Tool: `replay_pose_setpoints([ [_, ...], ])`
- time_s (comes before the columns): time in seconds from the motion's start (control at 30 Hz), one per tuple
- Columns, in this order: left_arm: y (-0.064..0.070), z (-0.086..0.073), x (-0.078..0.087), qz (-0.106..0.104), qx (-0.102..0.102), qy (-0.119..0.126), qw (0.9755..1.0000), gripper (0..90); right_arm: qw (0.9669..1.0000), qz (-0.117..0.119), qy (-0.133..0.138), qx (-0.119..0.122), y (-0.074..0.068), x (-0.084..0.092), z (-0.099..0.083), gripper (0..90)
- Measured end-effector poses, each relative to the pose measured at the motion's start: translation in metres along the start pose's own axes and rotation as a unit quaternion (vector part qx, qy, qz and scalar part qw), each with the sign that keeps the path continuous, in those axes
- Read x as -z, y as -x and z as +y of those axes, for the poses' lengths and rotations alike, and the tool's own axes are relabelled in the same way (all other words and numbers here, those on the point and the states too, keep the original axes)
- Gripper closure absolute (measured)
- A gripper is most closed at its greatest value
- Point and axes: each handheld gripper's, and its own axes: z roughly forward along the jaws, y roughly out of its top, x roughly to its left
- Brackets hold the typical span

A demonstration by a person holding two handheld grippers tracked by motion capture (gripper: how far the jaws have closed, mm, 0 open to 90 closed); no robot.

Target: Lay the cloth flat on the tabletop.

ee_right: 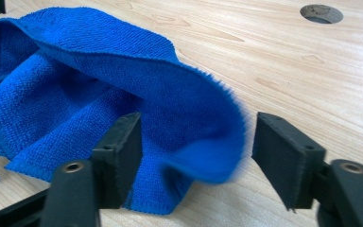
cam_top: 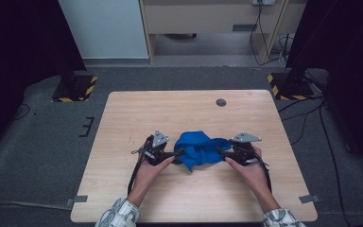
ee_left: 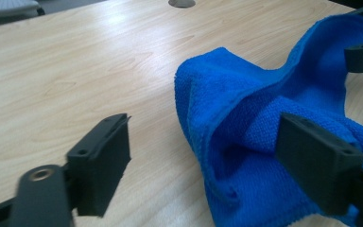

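A crumpled blue cloth (cam_top: 199, 147) lies on the wooden table (cam_top: 170, 109), just ahead of the front middle. My left gripper (cam_top: 178, 152) points at its left side and my right gripper (cam_top: 221, 152) at its right side, each held in a hand. In the left gripper view the jaws of my left gripper (ee_left: 208, 142) stand wide apart, with the cloth (ee_left: 246, 118) bunched beside the right-hand jaw and no pad pressing it. In the right gripper view my right gripper (ee_right: 196, 142) is open around a loose raised fold of the cloth (ee_right: 123, 80).
A round cable hole (cam_top: 221, 102) sits in the tabletop behind the cloth. On the grey floor beyond the table stand two bases with yellow-black stripes (cam_top: 75, 87) (cam_top: 286, 87). Cables (cam_top: 312, 118) run along the floor to the right.
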Motion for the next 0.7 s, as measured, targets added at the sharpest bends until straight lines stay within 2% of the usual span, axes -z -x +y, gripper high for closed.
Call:
replay_pose_setpoints([
  [0.17,0.000,-0.004,0.004,0.004,-0.003,-0.005,1.0000,14.8,1.0000,0.001,0.001,0.005,-0.002,0.000,0.000,31.5],
  [0.23,0.001,-0.007,0.002,0.008,-0.005,-0.010,0.9999,15.1,1.0000,-0.001,0.000,0.005,-0.001,0.000,0.000,34.1],
  [0.33,0.001,-0.010,-0.001,0.018,-0.010,-0.018,0.9996,16.7,1.0000,-0.004,0.003,0.003,0.000,0.001,-0.002,40.1],
  [0.43,0.000,-0.014,-0.006,0.014,-0.005,-0.024,0.9996,21.1,1.0000,-0.006,0.005,0.002,0.000,0.005,-0.004,51.0],
  [0.5,-0.001,-0.016,-0.010,0.021,-0.003,-0.031,0.9993,27.0,0.9999,-0.007,0.006,0.006,0.000,0.006,-0.005,57.8],
  [0.57,-0.001,-0.017,-0.012,0.016,0.007,-0.032,0.9993,34.2,0.9999,-0.010,0.005,0.004,0.001,0.007,-0.005,64.4],
  [0.7,0.003,-0.018,-0.013,0.026,-0.010,-0.036,0.9990,46.0,0.9999,-0.010,0.010,0.007,0.002,0.008,-0.006,76.1],
])
